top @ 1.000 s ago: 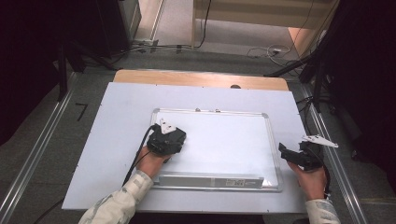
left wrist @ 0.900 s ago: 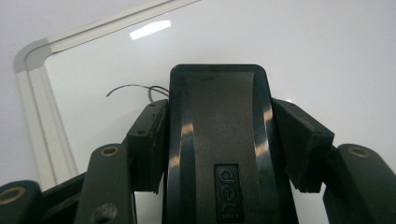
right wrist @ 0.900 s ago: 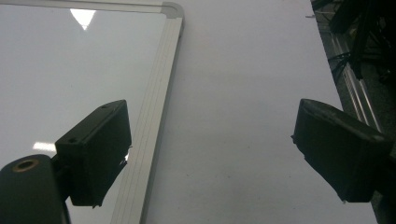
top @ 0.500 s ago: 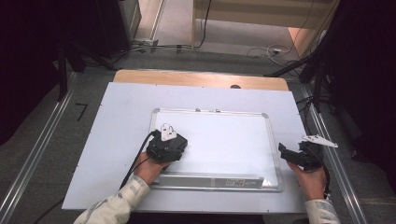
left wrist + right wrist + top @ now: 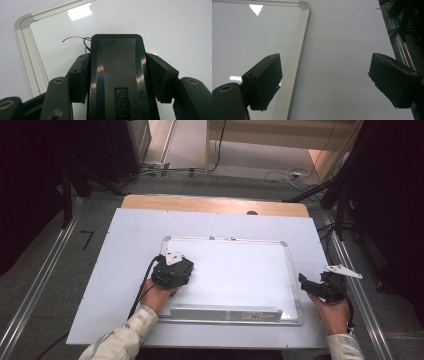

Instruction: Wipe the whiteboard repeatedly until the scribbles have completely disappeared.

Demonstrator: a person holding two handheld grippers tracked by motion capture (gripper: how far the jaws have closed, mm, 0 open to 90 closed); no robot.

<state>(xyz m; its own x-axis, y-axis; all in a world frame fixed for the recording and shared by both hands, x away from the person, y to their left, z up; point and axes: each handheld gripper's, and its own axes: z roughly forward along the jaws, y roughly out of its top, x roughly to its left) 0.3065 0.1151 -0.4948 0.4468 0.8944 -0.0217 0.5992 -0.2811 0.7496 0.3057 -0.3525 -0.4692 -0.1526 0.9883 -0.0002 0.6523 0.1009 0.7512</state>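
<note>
Whiteboard (image 5: pixel 240 270) with a silver frame lies flat at the centre of the high view, on a large pale sheet (image 5: pixel 125 250) that covers most of the bench (image 5: pixel 210 204), whose wooden edge shows along the sheet's upper side. A long grey tray strip (image 5: pixel 225 312) runs along the board's lower edge.

At lower left of the high view, the left hand-held gripper (image 5: pixel 172 271) sits over the board's left part, just inside its left frame. In the left gripper view its jaws are clamped on a black eraser (image 5: pixel 116 75) marked "deli", which stands against the white surface; a thin dark pen stroke (image 5: pixel 75 40) curls out beside the eraser's upper left corner, and the board's rounded corner shows at upper left of that frame.

At lower right of the high view, the right hand-held gripper (image 5: pixel 320 287) hovers just off the board's right frame, over the pale sheet. In the right gripper view its jaws stand wide apart with nothing between them, the left jaw over the frame strip (image 5: pixel 294 60) and the right jaw near the sheet's edge.
</note>
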